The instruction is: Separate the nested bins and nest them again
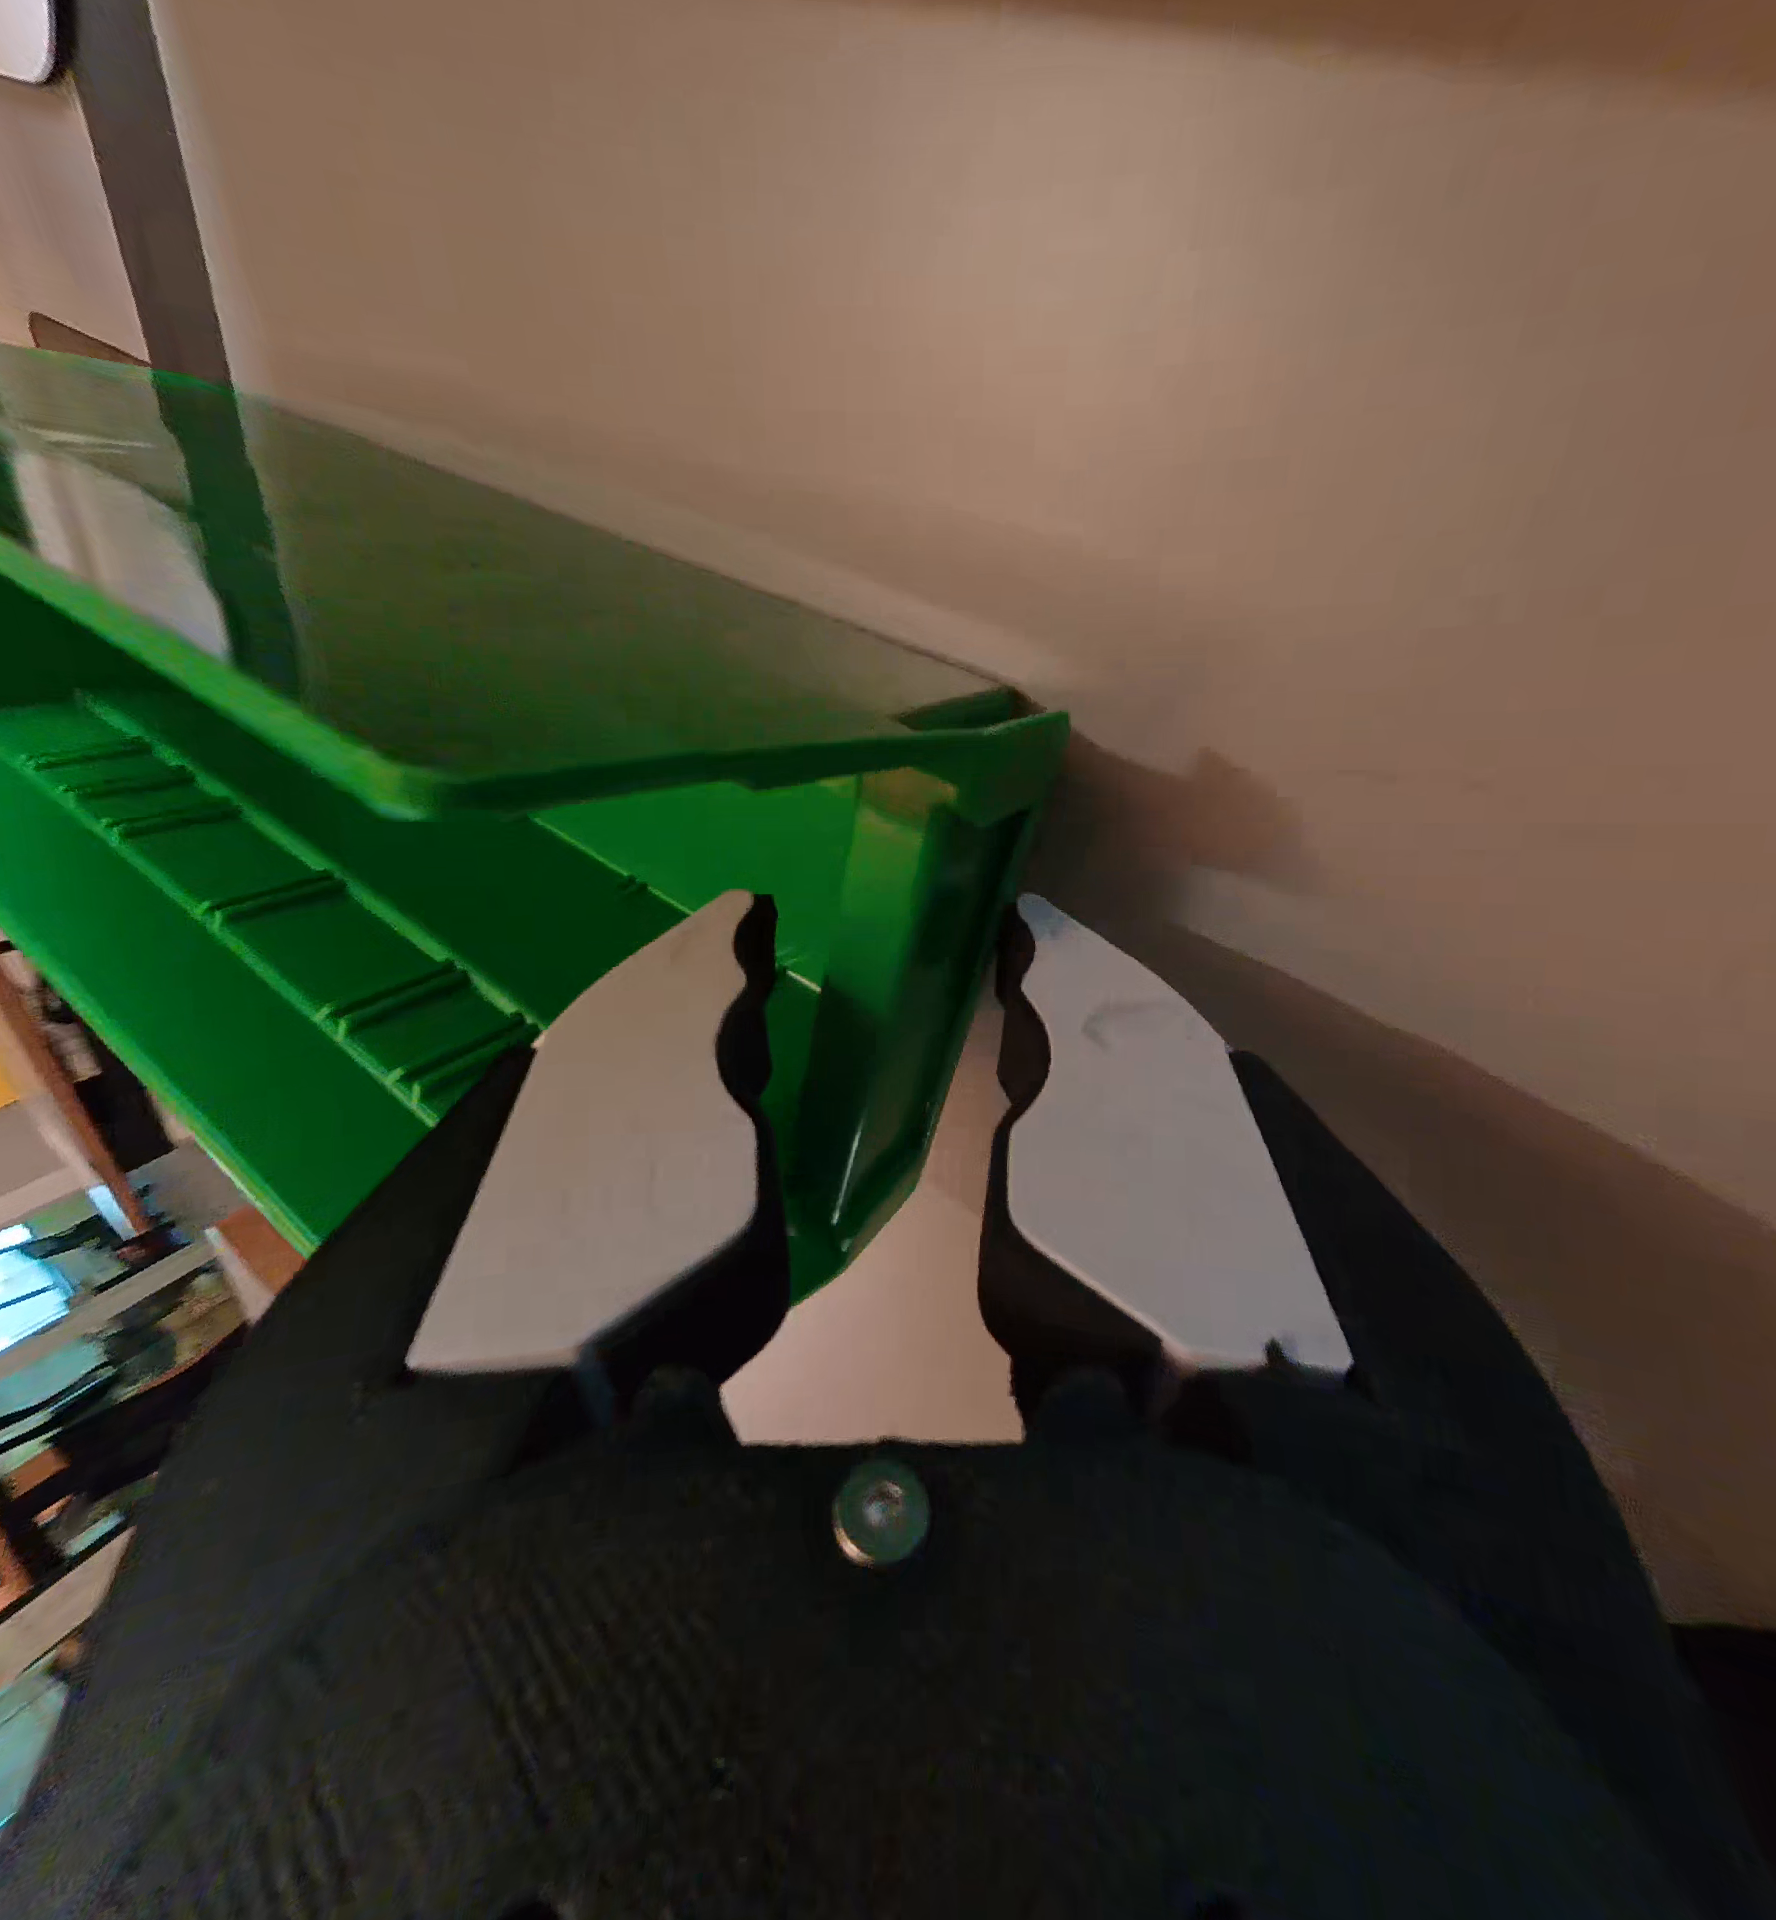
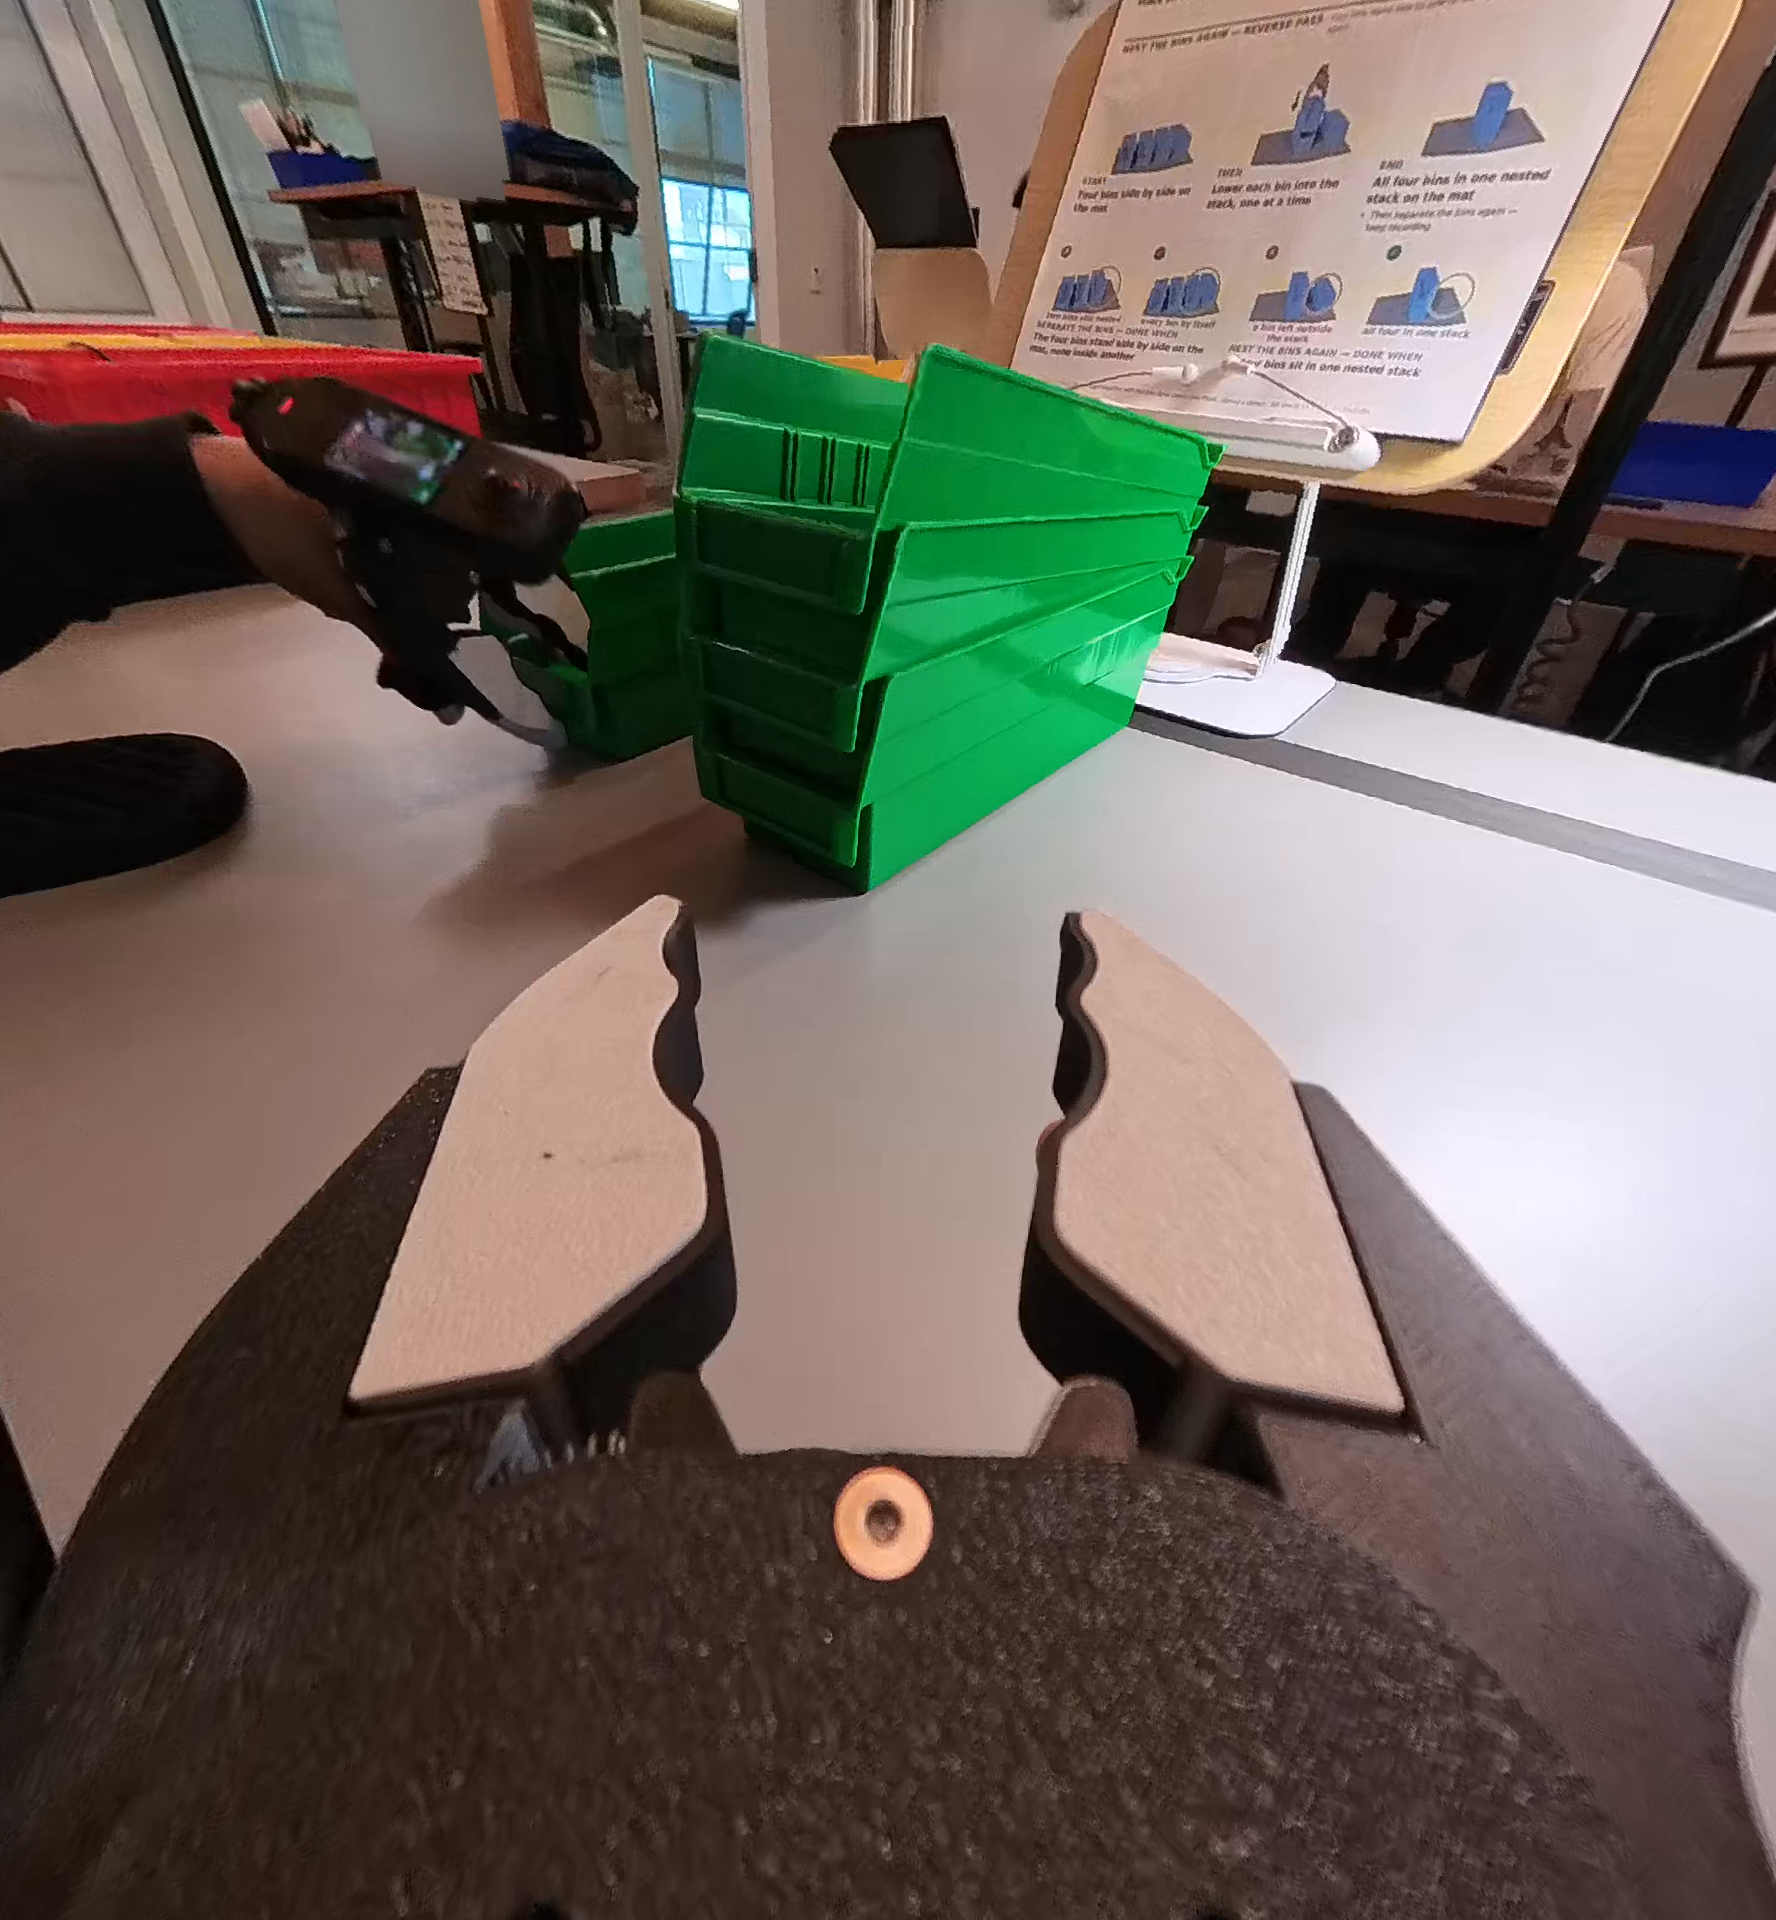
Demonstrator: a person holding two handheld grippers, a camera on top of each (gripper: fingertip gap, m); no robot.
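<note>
In the left wrist view a green bin (image 1: 396, 644) fills the left side, tilted over the table. My left gripper (image 1: 884, 914) is shut on its end wall, one finger inside the bin and one outside. In the right wrist view a nested stack of several green bins (image 2: 915, 644) stands on the table. The held bin (image 2: 624, 603) sits low behind the stack's left side, with the left gripper (image 2: 525, 707) on it. My right gripper (image 2: 873, 914) is open and empty, low over the table a short way in front of the stack.
A person's hand and dark sleeve (image 2: 63, 800) reach in from the left. An instruction board on a white stand (image 2: 1279, 208) rises behind the stack, its base (image 2: 1237, 696) on the table. A dark strip (image 2: 1486, 821) crosses the grey table at right. A red bin (image 2: 188, 374) sits far left. Spacing between my two grippers at the tips: around 40 cm.
</note>
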